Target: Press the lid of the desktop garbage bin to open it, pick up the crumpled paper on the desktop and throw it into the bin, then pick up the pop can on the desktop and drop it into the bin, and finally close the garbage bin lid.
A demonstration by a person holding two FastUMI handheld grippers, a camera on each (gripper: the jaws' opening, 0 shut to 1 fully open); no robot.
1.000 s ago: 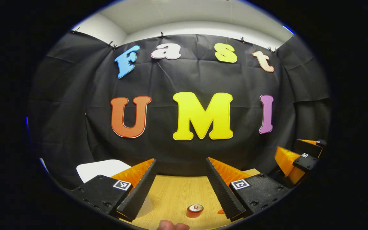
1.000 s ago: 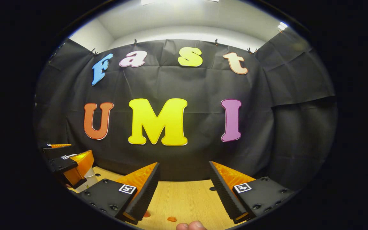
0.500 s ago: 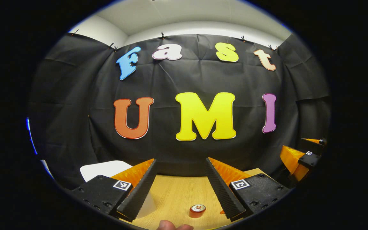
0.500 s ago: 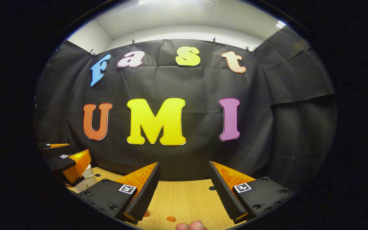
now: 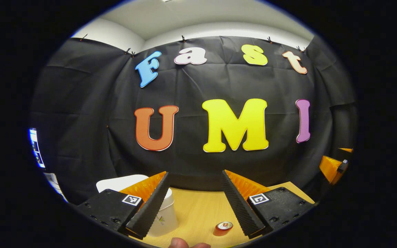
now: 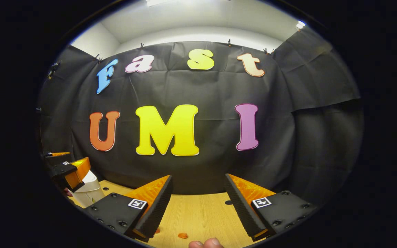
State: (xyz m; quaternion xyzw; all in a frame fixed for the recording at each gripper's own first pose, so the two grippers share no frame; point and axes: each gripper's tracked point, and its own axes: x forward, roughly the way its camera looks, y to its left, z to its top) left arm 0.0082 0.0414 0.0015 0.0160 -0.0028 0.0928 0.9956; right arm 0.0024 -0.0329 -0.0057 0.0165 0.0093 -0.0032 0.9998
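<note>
Shifted since a second ago: our left gripper (image 5: 195, 203) now frames more of the white bin (image 5: 162, 215). Both grippers held level above the table (image 6: 202, 212), jaws wide, empty. Right gripper (image 6: 198, 205) likewise. Pop can (image 5: 224, 227) upright between left fingers' line.

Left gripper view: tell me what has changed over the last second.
The left claw has swung left: the white bin now shows more fully behind its left finger, the pop can sits nearer its right finger, and the right claw has slid toward the edge. Both claws stay open and empty; the can stands untouched.
</note>
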